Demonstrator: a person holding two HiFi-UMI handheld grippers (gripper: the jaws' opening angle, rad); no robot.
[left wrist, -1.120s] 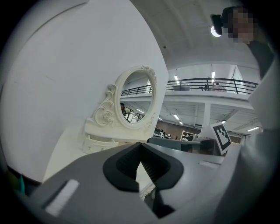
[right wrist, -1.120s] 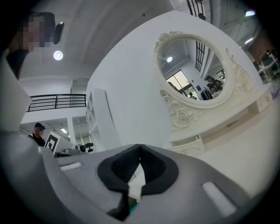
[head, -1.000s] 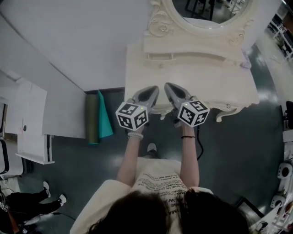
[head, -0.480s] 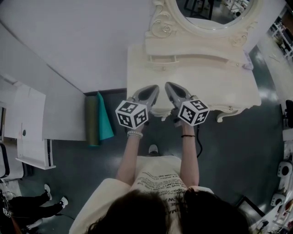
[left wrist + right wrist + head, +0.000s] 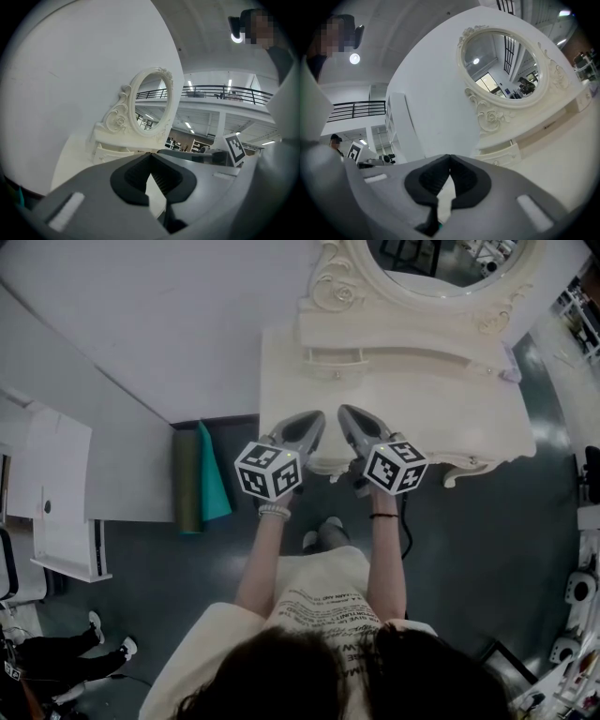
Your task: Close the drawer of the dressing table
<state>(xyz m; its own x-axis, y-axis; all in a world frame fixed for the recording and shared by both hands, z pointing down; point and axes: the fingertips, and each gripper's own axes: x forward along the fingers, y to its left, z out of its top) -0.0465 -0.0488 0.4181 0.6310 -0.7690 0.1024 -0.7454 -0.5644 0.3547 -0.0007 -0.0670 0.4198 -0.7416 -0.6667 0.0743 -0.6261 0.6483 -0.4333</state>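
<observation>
The cream dressing table (image 5: 469,409) stands against the white wall, with an oval mirror (image 5: 422,268) above it. A small drawer (image 5: 333,357) (image 5: 110,151) (image 5: 500,155) in the raised shelf under the mirror sticks out a little and has a round knob. My left gripper (image 5: 314,420) (image 5: 150,154) and right gripper (image 5: 344,414) (image 5: 449,157) hover side by side over the table's front edge. They point toward the mirror and stay apart from the drawer. Both are shut with nothing between their pads.
A rolled green and teal mat (image 5: 197,479) leans on the floor left of the table. A white cabinet (image 5: 61,493) stands further left. A dark cable (image 5: 408,535) hangs below the table front. Machines (image 5: 581,596) line the right edge, and another person's feet (image 5: 108,638) show at the lower left.
Both grippers have edged slightly toward the table, still shut. The person's foot has stepped forward under the table's front edge.
</observation>
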